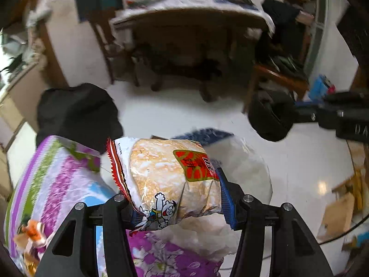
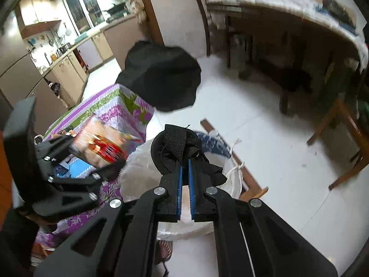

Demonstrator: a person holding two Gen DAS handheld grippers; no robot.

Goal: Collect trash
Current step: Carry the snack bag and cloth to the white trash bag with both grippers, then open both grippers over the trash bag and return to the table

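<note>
Black linkage arms fill the bottom of each wrist view. In the left wrist view, the left gripper (image 1: 177, 205) is clamped on a snack packet (image 1: 170, 180), its blue pads pressing the packet's two sides. The packet is clear and crinkled, showing pale golden crackers inside, with a red and gold label near its right end, a cartoon figure printed low on the front, and a red zigzag seal along its left edge. Its long axis runs across the picture, sealed edge pointing left. It hangs above a floral purple-and-green cloth (image 1: 57, 180) and a white plastic bag (image 1: 244, 168), with a black bag (image 1: 78, 113) behind.

Only the right wrist view shows the right gripper (image 2: 185, 175) closely: its blue pads are pinched together on a black pouch (image 2: 177, 152) with a woven strap, held over the white bag. That view also takes in a kitchen (image 2: 60, 39) at upper left, which the left view lacks, and sees the left gripper from the side, blurred, carrying the packet above the floral cloth. Both views show the white tiled floor (image 2: 253, 124) and a cluttered table (image 1: 189, 7) beyond.
</note>
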